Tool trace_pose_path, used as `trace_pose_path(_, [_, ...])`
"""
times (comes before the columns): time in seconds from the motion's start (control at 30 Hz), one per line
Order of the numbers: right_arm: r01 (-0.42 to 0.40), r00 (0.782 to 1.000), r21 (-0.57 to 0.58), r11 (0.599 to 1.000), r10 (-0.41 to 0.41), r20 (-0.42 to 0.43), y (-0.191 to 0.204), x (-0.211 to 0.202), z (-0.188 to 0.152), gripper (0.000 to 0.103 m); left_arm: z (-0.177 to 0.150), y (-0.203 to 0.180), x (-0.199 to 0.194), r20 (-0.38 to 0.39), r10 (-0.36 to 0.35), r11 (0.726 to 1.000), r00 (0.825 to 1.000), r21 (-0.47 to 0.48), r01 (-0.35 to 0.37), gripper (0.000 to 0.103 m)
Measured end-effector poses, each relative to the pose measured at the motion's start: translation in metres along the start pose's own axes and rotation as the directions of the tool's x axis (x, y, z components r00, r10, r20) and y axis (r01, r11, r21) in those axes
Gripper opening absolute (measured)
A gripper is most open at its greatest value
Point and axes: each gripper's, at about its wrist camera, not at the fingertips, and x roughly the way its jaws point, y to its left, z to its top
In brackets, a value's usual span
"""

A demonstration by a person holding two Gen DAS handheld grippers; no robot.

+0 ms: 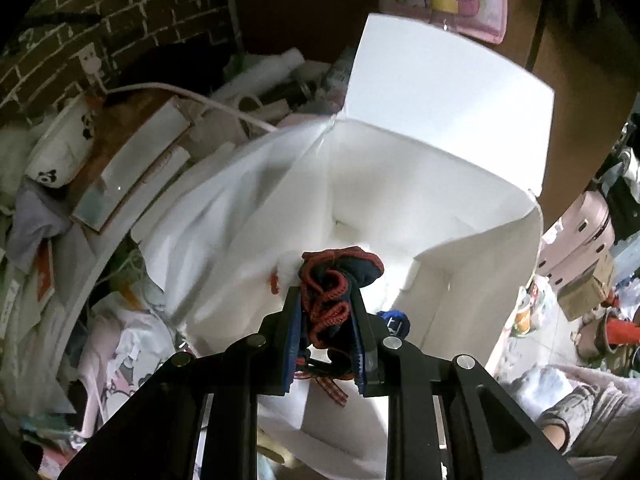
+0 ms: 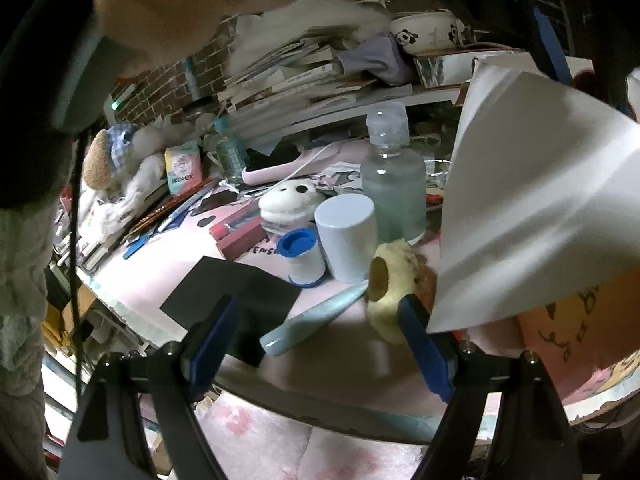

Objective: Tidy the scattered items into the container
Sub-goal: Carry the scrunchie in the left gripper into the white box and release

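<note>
The left claw is clamped on a bunched navy cloth piece with red trim, its blue pads pressing the fabric from both sides; a checked red ribbon hangs from the bundle below the jaws. The claw points steeply down, holding the bundle over the open mouth of the white box, whose flaps stand up around it. A small blue item shows just beside the claw against the inside of the box wall. The right claw stands wide open with nothing between its blue pads, hovering above the near edge of the desk. Ahead of it on the pink surface lie a pale blue tube, a yellow sponge-like ring, a white roll with a blue cap, a white cylinder, a clear bottle and a black sheet. One flap of the box rises at the right of that view, touching the ring's side. A panda-print bowl sits on stacked books behind.
</note>
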Motion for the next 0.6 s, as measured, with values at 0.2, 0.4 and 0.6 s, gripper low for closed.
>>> trace_pose_path(0.2, [0.002, 1.0, 0.007, 1.0, -0.002, 0.002, -0.002, -0.001, -0.001, 0.079, 0.0, -0.001, 0.005, -0.019, 0.008, 1.0, 1.0, 0.001, -0.008, 0.023])
trace_pose_path(0.4, [0.008, 1.0, 0.015, 1.0, -0.008, 0.003, -0.004, -0.002, -0.003, 0.079, -0.001, 0.0, 0.001, 0.001, 0.016, 1.0, 1.0, -0.009, -0.016, 0.055])
trace_pose_path(0.6, [0.016, 1.0, 0.011, 1.0, -0.016, 0.008, -0.004, -0.002, -0.005, 0.08, -0.005, 0.0, -0.024, 0.107, -0.019, 0.999, 0.994, -0.024, 0.022, 0.082])
